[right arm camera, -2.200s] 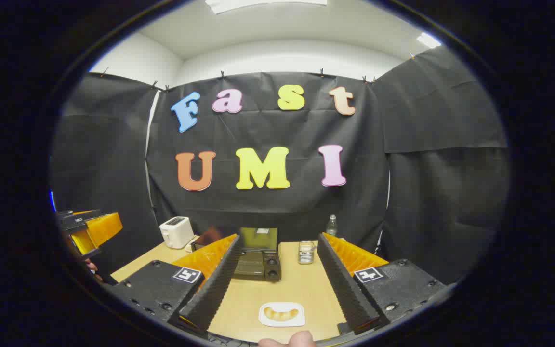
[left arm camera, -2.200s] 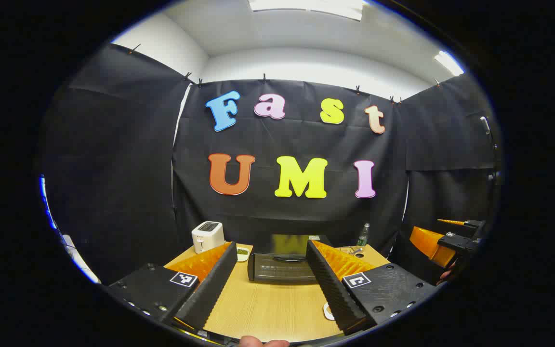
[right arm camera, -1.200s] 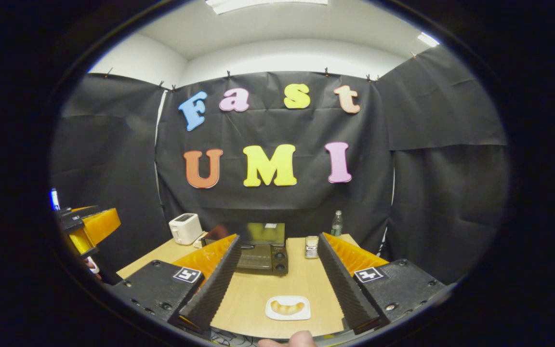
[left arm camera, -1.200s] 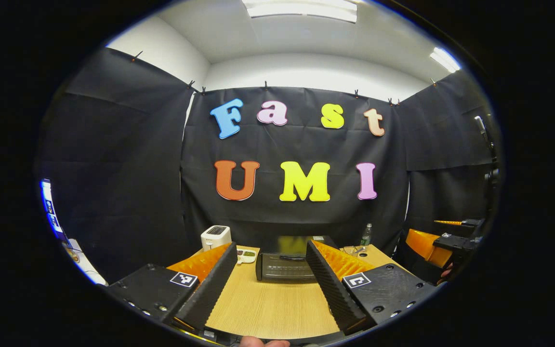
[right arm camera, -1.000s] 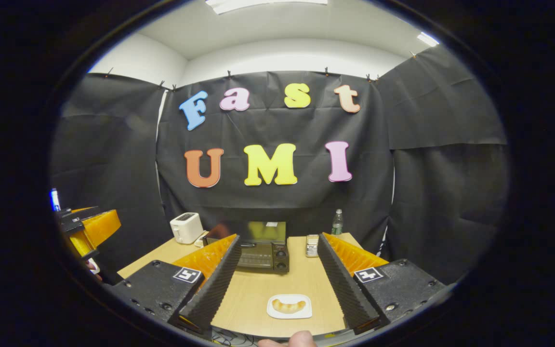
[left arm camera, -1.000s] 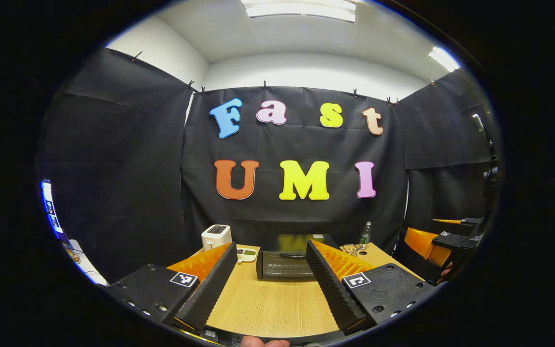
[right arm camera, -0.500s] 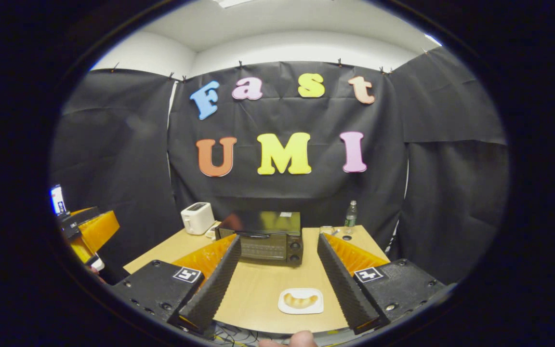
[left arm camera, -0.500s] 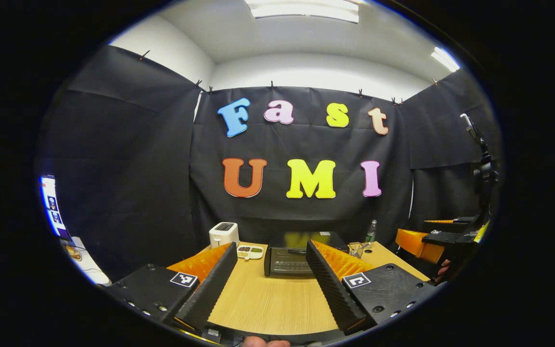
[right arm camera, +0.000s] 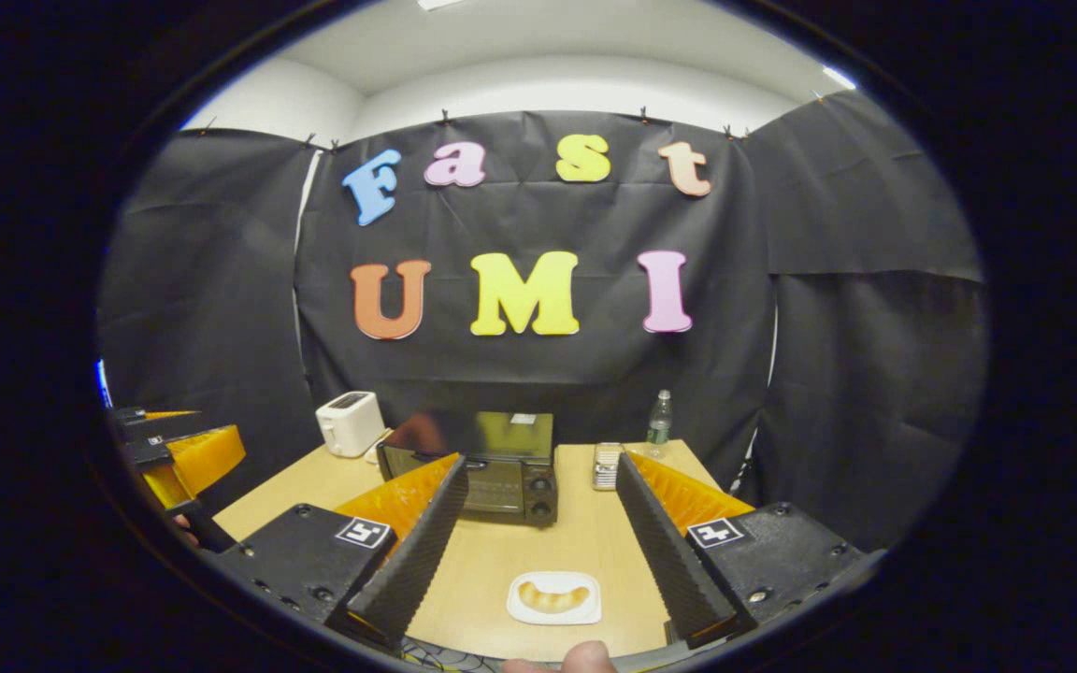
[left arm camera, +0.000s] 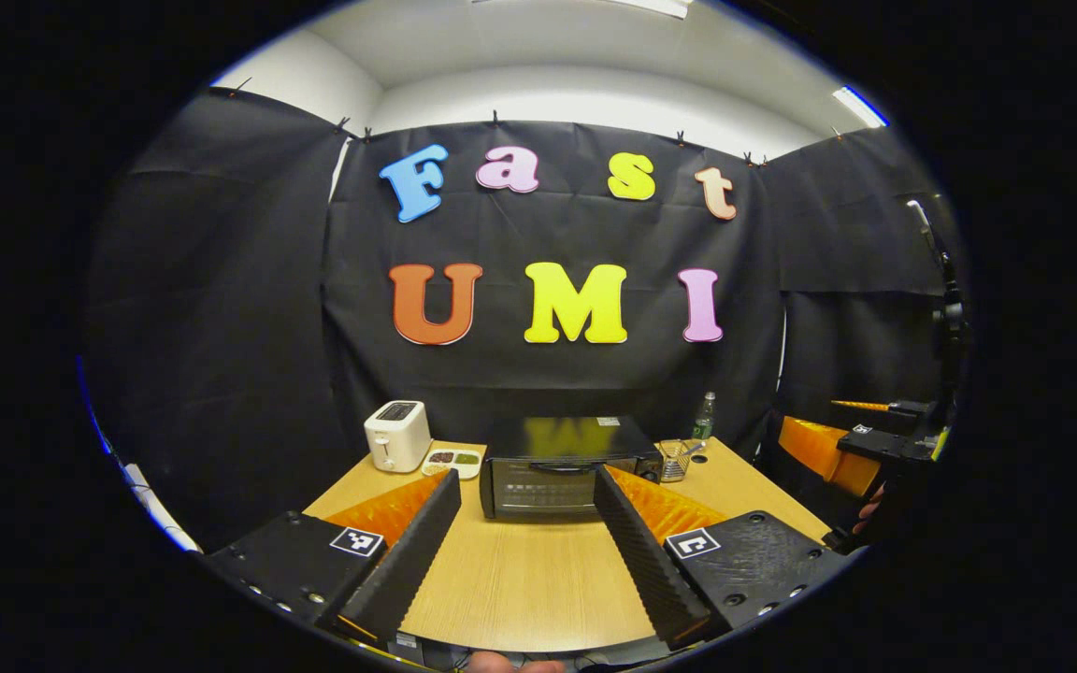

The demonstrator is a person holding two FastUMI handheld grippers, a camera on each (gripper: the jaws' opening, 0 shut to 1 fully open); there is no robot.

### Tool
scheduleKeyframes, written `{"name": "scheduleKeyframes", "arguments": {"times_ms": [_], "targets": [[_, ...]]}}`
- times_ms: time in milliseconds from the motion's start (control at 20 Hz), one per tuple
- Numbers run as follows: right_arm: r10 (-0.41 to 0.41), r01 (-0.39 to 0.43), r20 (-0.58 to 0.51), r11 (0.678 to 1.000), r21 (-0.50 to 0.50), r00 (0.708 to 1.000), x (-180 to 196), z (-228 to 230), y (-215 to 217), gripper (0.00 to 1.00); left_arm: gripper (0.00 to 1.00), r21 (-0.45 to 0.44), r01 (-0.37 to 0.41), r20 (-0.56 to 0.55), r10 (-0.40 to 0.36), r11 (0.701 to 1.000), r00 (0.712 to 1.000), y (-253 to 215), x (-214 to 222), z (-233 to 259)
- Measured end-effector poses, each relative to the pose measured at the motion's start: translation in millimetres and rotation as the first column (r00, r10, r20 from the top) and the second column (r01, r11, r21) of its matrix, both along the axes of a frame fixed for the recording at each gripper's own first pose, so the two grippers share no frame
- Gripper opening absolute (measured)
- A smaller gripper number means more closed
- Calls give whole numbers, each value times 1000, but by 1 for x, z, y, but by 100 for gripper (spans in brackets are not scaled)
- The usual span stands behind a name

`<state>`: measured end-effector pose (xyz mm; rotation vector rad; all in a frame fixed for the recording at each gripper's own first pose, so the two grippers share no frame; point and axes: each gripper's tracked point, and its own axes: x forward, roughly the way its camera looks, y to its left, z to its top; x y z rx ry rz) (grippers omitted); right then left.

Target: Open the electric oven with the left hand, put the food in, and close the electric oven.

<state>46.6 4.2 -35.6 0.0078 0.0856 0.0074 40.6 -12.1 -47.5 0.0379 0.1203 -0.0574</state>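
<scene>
wood-grain table [left arm camera: 520, 579] | boxy oven [left arm camera: 552, 475] door closed | curved pastry [right arm camera: 552, 595] | both claws spread, ribbed fingers [right arm camera: 412, 551]

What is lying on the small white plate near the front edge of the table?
A curved golden pastry, croissant-like, lies on the white plate. Its underside is hidden.

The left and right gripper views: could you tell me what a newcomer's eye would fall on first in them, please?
First, the black electric oven at the back middle of the wooden table, door closed, dead ahead of the open left gripper. Next, the croissant on a white plate at the table's near edge, between the open right gripper's fingers. A white toaster stands left of the oven.
</scene>
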Motion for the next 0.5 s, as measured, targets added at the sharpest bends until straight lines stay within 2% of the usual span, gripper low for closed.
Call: {"name": "scheduleKeyframes", "arguments": {"times_ms": [300,400,500], "targets": [[-99,99,-6,994,53,995,62,-12,-64,96,94,-17,26,-66,-28,999,997,-37,105,-29],[-96,99,-35,992,80,995,81,-31,-77,96,94,-22,38,-108,-40,999,993,-52,136,-55],[-99,106,-71,990,92,993,100,-49,-92,96,94,22,25,-149,-21,999,989,-54,165,-77]]}}
